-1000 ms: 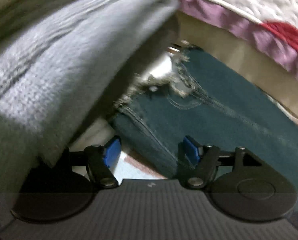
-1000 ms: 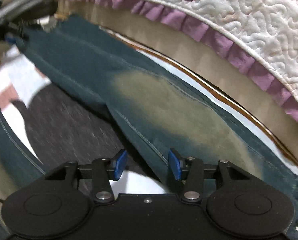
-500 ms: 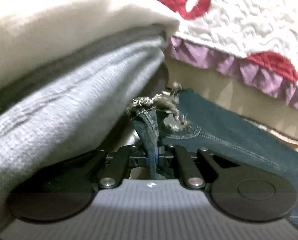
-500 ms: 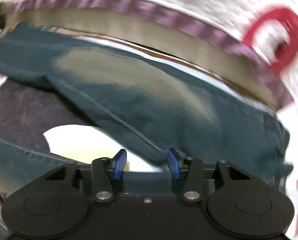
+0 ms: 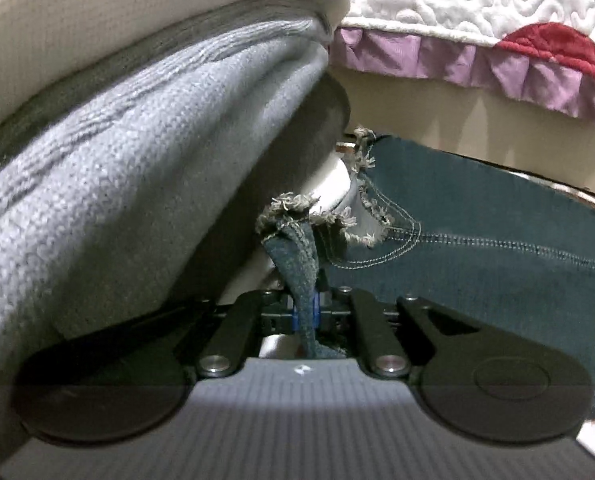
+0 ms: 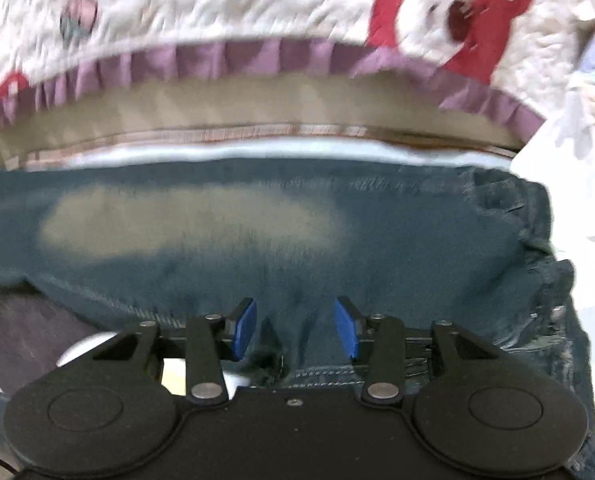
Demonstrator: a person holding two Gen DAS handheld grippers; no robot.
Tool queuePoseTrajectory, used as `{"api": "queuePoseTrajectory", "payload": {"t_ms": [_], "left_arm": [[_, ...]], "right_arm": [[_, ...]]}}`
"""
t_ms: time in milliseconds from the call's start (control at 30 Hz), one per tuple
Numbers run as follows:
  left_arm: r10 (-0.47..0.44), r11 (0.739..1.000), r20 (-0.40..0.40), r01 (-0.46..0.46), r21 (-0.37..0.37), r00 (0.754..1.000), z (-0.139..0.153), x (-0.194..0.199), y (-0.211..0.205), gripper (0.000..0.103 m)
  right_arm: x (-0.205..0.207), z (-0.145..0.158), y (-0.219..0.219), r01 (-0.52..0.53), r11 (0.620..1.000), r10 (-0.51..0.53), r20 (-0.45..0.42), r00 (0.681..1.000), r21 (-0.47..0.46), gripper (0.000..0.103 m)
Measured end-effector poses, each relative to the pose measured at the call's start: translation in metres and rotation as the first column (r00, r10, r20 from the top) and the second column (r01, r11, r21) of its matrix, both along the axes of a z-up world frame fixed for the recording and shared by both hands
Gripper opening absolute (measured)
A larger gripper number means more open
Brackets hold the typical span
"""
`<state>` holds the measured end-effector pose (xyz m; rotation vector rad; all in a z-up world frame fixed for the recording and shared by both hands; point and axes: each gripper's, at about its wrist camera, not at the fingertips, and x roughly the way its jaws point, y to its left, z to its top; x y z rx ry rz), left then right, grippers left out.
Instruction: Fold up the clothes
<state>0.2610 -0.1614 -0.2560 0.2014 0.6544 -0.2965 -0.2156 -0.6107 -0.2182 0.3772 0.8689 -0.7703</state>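
Now left tongs (image 5: 305,314) pinch jeans (image 5: 477,264) hem.

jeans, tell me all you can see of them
The jeans are dark teal-blue denim with a faded pale patch on one leg, pale double stitching and a frayed hem. They lie spread along the foot of a quilted bedcover. The left gripper is shut on a pinch of denim near the hem; the right gripper, jaws opening, straddles denim without pressing it.
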Motion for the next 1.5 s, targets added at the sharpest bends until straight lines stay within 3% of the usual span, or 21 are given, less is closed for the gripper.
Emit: {"api": "queuePoseTrajectory", "payload": {"t_ms": [67, 200, 367, 533, 600, 667, 733, 800, 900, 967, 1033, 1167, 1233, 1367, 1500], "left_arm": [[-0.005, 1.0, -0.007, 0.005, 0.004, 1.0, 0.0, 0.001, 0.0, 0.008], [-0.007, 1.0, -0.021, 0.008, 0.013, 1.0, -0.002, 0.004, -0.003, 0.008], [-0.029, 0.999, -0.033, 0.031, 0.038, 0.999, -0.006, 0.011, -0.009, 0.008], [-0.056, 0.997, -0.088, 0.061, 0.052, 0.995, -0.008, 0.009, -0.009, 0.009], [-0.051, 0.998, -0.139, 0.056, 0.033, 0.989, -0.006, 0.006, -0.005, 0.015], [-0.05, 0.998, -0.132, 0.055, 0.035, 0.99, 0.003, -0.002, -0.004, 0.021], [-0.049, 0.995, -0.065, 0.054, 0.085, 0.997, 0.014, -0.015, -0.007, 0.024], [-0.077, 0.992, -0.053, 0.082, 0.098, 0.996, 0.023, -0.026, -0.01, 0.042], [-0.13, 0.991, -0.126, 0.133, 0.017, 0.984, 0.031, -0.041, -0.001, 0.044], [-0.163, 0.986, -0.159, 0.165, -0.003, 0.974, 0.034, -0.058, 0.009, 0.046], [-0.191, 0.98, -0.183, 0.196, 0.013, 0.964, 0.037, -0.067, 0.015, 0.048], [-0.226, 0.972, -0.222, 0.235, 0.014, 0.948, 0.05, -0.078, 0.027, 0.049], [-0.229, 0.972, -0.225, 0.235, 0.002, 0.947, 0.061, -0.078, 0.036, 0.052], [-0.255, 0.956, -0.157, 0.272, 0.104, 0.954, 0.082, -0.093, 0.061, 0.053], [-0.283, 0.932, -0.153, 0.309, 0.187, 0.947, 0.09, -0.101, 0.097, 0.053]], "right_arm": [[0.0, -0.008, 0.004, 0.004, 1.0, -0.004, -0.014, 1.0, -0.004, 0.049], [0.005, 0.0, 0.015, 0.026, 1.0, -0.025, 0.047, 0.999, -0.016, 0.048], [0.046, 0.017, 0.019, -0.083, 0.997, 0.083, 0.123, 0.989, -0.009, 0.048], [0.103, 0.005, 0.038, -0.15, 0.988, 0.146, 0.089, 0.985, 0.04, 0.054], [0.114, -0.006, 0.051, -0.171, 0.981, 0.164, 0.078, 0.983, 0.095, 0.054], [0.119, -0.021, 0.069, -0.206, 0.969, 0.201, 0.049, 0.978, 0.139, 0.058], [0.12, -0.023, 0.095, -0.259, 0.965, 0.259, -0.002, 0.966, 0.05, 0.06], [0.121, -0.023, 0.105, -0.261, 0.964, 0.263, -0.029, 0.964, 0.05, 0.061], [0.127, -0.019, 0.108, -0.262, 0.962, 0.266, -0.061, 0.962, 0.072, 0.062], [0.12, -0.012, 0.106, -0.238, 0.965, 0.243, -0.032, 0.97, 0.111, 0.06], [0.101, 0.001, 0.103, -0.179, 0.971, 0.168, 0.084, 0.982, 0.156, 0.059], [0.072, 0.017, 0.111, -0.187, 0.947, 0.113, 0.275, 0.955, 0.261, 0.06], [0.075, 0.019, 0.129, -0.292, 0.916, 0.21, 0.291, 0.933, 0.274, 0.06], [0.093, 0.016, 0.172, -0.479, 0.848, 0.428, 0.239, 0.872, 0.229, 0.06], [0.11, -0.009, 0.198, -0.516, 0.832, 0.496, 0.142, 0.857, 0.204, 0.064]]}}
